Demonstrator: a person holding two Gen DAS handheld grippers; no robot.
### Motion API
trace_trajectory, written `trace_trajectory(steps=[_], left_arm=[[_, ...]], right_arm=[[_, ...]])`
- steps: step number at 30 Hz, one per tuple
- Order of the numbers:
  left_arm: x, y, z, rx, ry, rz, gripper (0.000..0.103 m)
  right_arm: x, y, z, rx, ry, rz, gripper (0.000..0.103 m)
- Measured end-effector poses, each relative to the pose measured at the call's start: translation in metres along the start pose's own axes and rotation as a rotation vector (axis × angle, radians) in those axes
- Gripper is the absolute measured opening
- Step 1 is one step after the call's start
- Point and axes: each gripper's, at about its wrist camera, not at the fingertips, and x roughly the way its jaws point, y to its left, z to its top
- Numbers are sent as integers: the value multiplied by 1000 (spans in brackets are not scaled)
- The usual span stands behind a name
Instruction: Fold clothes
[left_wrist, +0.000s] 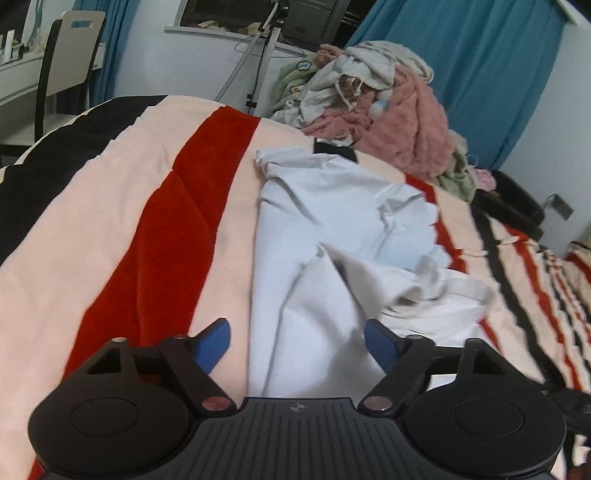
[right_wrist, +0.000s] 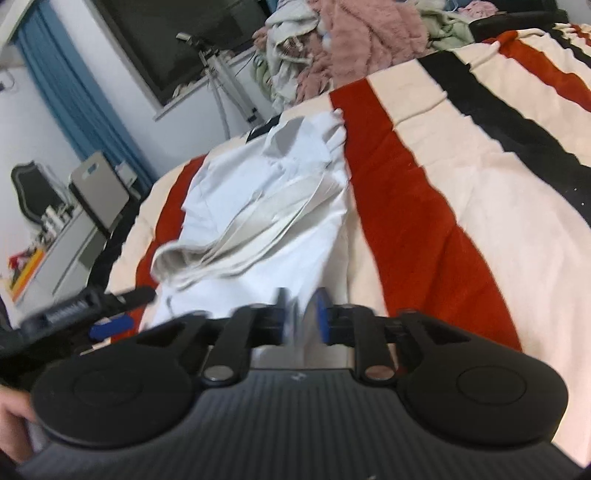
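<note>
My right tool (right_wrist: 301, 314) is pinching the near hem of the white garment (right_wrist: 266, 206); my left tool (left_wrist: 297, 341) is spread wide just above the same near edge, holding nothing. From both, the garment runs lengthwise away across the striped bed (left_wrist: 122, 206), crumpled mid-length, so I judge the fold goes near to far. Beyond sits the clothes pile (left_wrist: 373, 107).

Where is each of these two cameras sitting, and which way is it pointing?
Left wrist: sits on the left gripper, looking along its spread fingers over the white garment toward the clothes pile.
Right wrist: sits on the right gripper, fingers nearly closed on the garment's near edge; the left gripper and a bit of hand show at left.
Shared: garment, striped blanket, pile, blue curtains.
</note>
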Motion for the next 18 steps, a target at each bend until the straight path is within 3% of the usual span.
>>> trace_trajectory(steps=[4,9,14,18], left_arm=[[22,-2,2,50,-15,12,67],[37,-3,6,69,-39,-8,52],[39,12,17,-26,-51,-12,12],[35,29,26,-123,-65,-12,9]], right_arm=[[11,-6,7,-12,-37,0,43],[45,-4,16,-145,-71,1,41],[67,-4,27,-225,-137,-2,34],[68,-3,40,-250,-210,-17,34]])
